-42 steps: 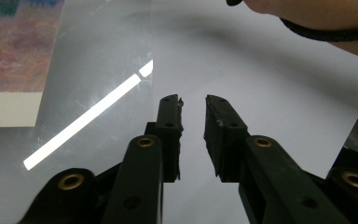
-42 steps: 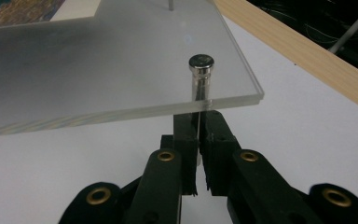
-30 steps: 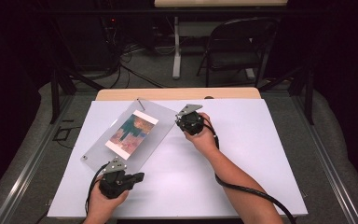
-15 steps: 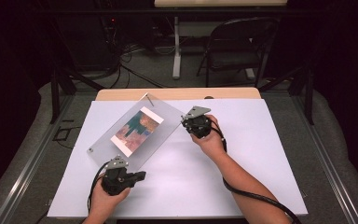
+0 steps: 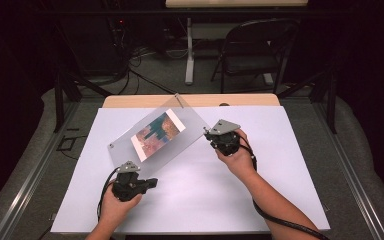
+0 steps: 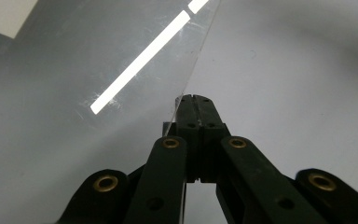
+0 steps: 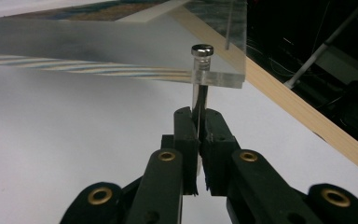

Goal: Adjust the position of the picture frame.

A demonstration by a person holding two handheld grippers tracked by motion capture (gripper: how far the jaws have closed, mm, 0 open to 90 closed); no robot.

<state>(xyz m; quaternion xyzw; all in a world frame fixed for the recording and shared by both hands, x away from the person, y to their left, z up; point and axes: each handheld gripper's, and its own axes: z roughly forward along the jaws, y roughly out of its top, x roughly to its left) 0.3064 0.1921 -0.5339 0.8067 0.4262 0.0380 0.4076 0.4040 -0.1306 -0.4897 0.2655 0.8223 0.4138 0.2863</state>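
Your left tongs [image 6: 193,105] are clamped on the panel's [image 5: 155,137] near edge, your right tongs [image 7: 196,122] on its corner pin [image 7: 200,88]. It hangs tilted above the desk [image 5: 280,150]; lift both ends evenly.

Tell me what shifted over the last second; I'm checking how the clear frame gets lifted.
The right tongs, shut on a metal post at the clear frame's corner, moved right and up, tilting the frame with its picture farther. The left tongs stayed clamped on the frame's near edge, hardly moving. The table is unchanged.
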